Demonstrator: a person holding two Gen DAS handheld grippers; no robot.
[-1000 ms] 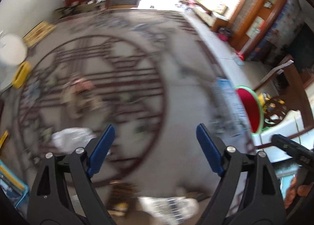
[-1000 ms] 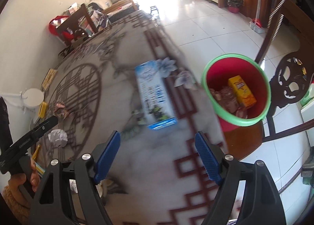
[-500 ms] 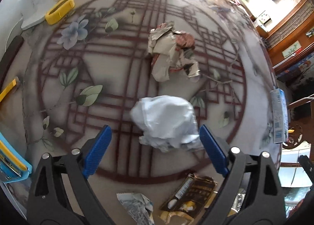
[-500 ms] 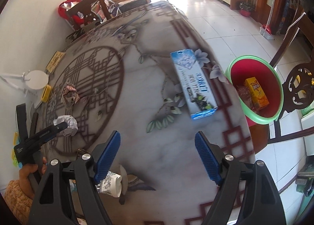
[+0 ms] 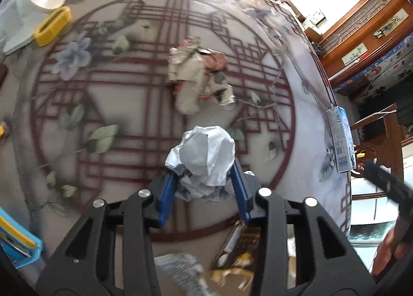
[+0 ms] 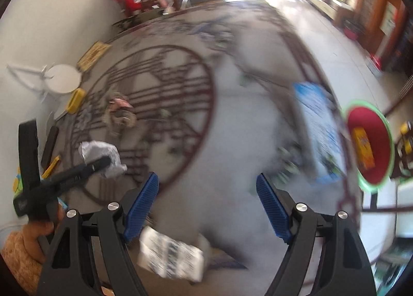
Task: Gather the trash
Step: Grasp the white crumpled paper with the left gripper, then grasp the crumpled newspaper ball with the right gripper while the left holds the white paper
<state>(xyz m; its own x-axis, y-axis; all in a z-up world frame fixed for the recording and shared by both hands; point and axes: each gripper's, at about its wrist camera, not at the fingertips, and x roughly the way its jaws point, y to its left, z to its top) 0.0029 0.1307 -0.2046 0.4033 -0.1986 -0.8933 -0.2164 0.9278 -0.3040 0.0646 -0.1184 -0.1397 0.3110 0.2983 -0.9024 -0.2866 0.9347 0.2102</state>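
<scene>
Lower centre of left wrist view: left gripper (image 5: 205, 180) clamped on white crumpled paper ball (image 5: 206, 156), above patterned table (image 5: 304, 120) (blur slight). Right wrist view: right gripper (image 6: 207, 201) spread wide, nothing between; at right edge, red bin (image 6: 371, 143) with green rim.

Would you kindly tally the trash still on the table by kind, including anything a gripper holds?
Crumpled paper balls: 2 — white ball, in the left gripper; beige-and-pink ball
Cartons: 1 — blue-and-white carton
Wrappers: 2 — brown wrapper; printed white wrapper
Total: 5
</scene>
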